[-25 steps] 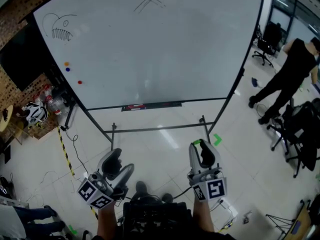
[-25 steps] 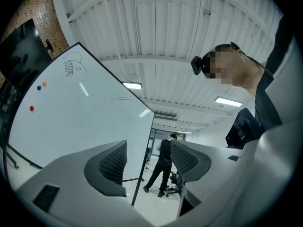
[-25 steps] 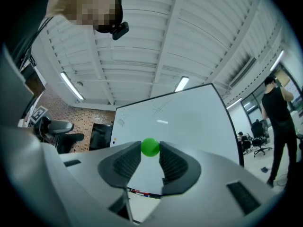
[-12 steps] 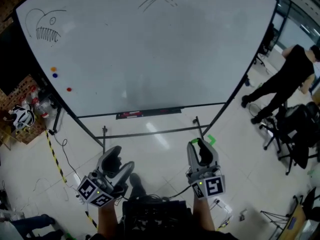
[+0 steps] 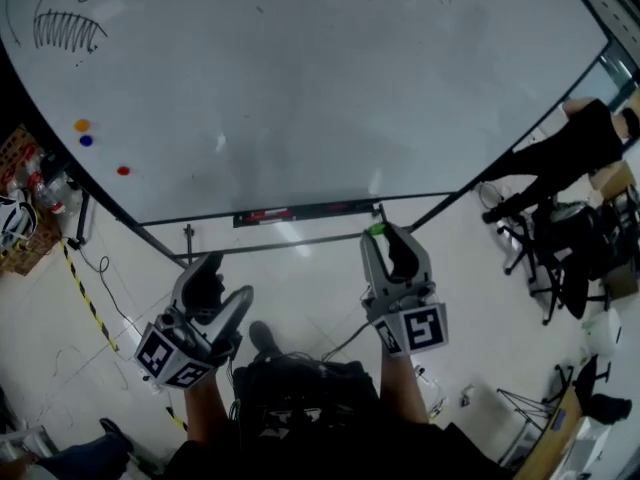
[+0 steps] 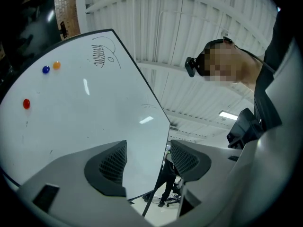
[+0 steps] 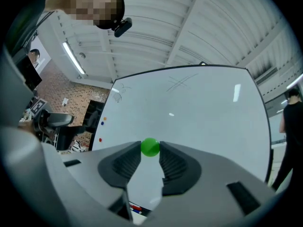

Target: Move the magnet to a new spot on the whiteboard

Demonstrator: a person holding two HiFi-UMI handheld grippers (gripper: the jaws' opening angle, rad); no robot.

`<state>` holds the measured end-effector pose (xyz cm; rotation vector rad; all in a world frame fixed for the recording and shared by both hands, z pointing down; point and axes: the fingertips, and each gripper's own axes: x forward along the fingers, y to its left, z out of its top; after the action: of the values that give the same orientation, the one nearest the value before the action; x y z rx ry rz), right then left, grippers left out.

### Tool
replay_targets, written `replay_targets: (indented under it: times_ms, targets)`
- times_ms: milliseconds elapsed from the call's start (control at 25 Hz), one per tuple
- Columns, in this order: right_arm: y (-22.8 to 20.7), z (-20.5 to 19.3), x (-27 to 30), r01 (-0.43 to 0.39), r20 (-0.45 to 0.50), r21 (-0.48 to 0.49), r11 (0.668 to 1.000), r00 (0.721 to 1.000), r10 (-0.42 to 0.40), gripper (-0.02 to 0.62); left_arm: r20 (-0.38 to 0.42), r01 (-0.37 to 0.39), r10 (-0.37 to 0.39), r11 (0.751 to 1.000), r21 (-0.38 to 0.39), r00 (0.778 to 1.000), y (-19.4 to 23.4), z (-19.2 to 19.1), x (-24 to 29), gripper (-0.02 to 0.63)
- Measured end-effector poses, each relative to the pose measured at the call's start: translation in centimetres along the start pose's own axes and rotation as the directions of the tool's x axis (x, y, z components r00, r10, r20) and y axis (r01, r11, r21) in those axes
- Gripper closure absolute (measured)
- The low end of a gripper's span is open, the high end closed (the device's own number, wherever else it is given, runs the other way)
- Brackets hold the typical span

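The whiteboard (image 5: 300, 88) fills the upper head view. My right gripper (image 5: 385, 236) is shut on a small green magnet (image 5: 377, 230), pinched at its fingertips; the right gripper view shows the green magnet (image 7: 150, 147) between the pads with the whiteboard (image 7: 199, 112) ahead and apart from it. At lower left, my left gripper (image 5: 225, 280) is open, and in its own view the left gripper (image 6: 147, 155) holds nothing. An orange magnet (image 5: 81, 125), a blue magnet (image 5: 86, 140) and a red magnet (image 5: 123, 170) stick to the board's left side.
A marker tray (image 5: 300, 211) runs along the board's lower edge, above the stand's legs (image 5: 188, 243). A toothy fish drawing (image 5: 65, 23) sits at top left. A person in black (image 5: 560, 148) and office chairs (image 5: 570, 258) are at right. Clutter (image 5: 15, 223) lies at left.
Both grippers have come closer to the whiteboard, which now fills more of the head view. The green magnet stays pinched in the right gripper.
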<state>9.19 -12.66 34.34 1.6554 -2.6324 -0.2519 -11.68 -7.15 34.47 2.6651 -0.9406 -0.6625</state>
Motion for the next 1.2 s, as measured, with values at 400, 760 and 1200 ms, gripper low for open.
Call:
replay_targets:
  times_ms: [400,760,1200]
  targets:
    - [2.4,-1.4,5.6,0.052,-0.033,-0.020,0.998,0.998,-0.052,0.446,-0.008,0.028,-0.028,0.998,-0.056,1.000,6.5,0.4,-0.5,0.325]
    - [2.1,-2.8,9.0,0.049,-0.050,-0.059,0.997,0.997,-0.052,0.446,-0.008,0.004,-0.004,0.999,-0.040,1.000,8.5,0.3,0.2,0.325]
    - [-2.8,-4.0,16.2,0.049,-0.064,-0.101,0.994,0.996,-0.056,0.446,0.014,-0.058,0.058,0.998,-0.009,0.998,9.6,1.1,1.9,0.325]
